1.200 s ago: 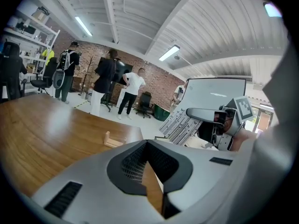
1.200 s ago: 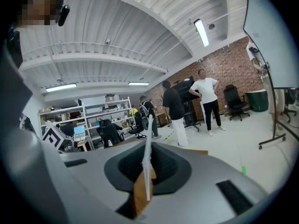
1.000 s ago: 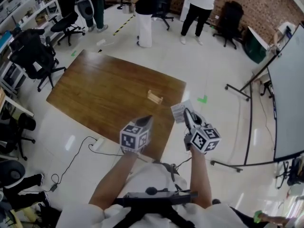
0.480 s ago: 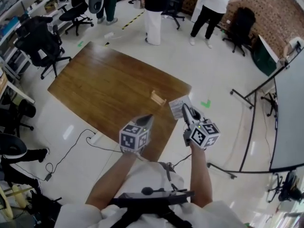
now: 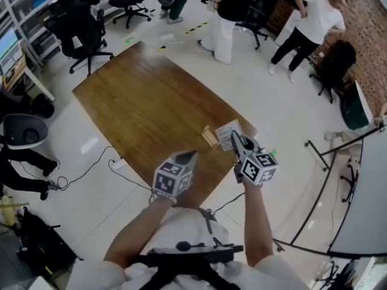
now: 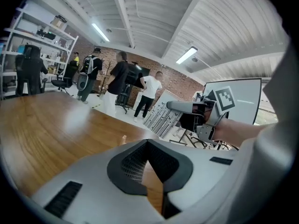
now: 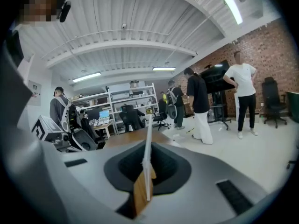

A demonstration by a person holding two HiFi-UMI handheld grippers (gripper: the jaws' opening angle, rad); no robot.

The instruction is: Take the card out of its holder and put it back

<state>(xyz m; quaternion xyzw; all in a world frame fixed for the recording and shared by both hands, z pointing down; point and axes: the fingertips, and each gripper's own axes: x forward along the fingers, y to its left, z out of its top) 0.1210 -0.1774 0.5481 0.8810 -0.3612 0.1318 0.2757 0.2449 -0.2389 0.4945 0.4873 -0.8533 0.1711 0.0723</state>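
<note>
I see one long brown wooden table (image 5: 145, 101), and I place everything by it. On the table, close to the corner nearest to me, stands one small light wooden card holder (image 5: 208, 136); in the left gripper view the holder (image 6: 123, 139) is a little pale block on the same end of the table (image 6: 42, 125). There is one white printed card (image 5: 228, 133). It is not in the holder but in the air over the table's near right edge, just beside the holder; I cannot tell if the two touch. I have two grippers. The right gripper (image 5: 236, 140) has its jaws closed on the card: in the right gripper view the card (image 7: 147, 153) stands edge-on, pinched between the two dark pads (image 7: 163, 164) of the right gripper (image 7: 147, 169). The left gripper view also shows this card (image 6: 161, 118) sticking out from the right gripper (image 6: 174, 107). The left gripper (image 5: 188, 155) is over the table's near corner, and its own view shows the left gripper (image 6: 147, 143) with jaws brought together and nothing between them. Beyond the table's far end I count three standing people (image 5: 225, 23) on the white floor (image 5: 272, 101).
</note>
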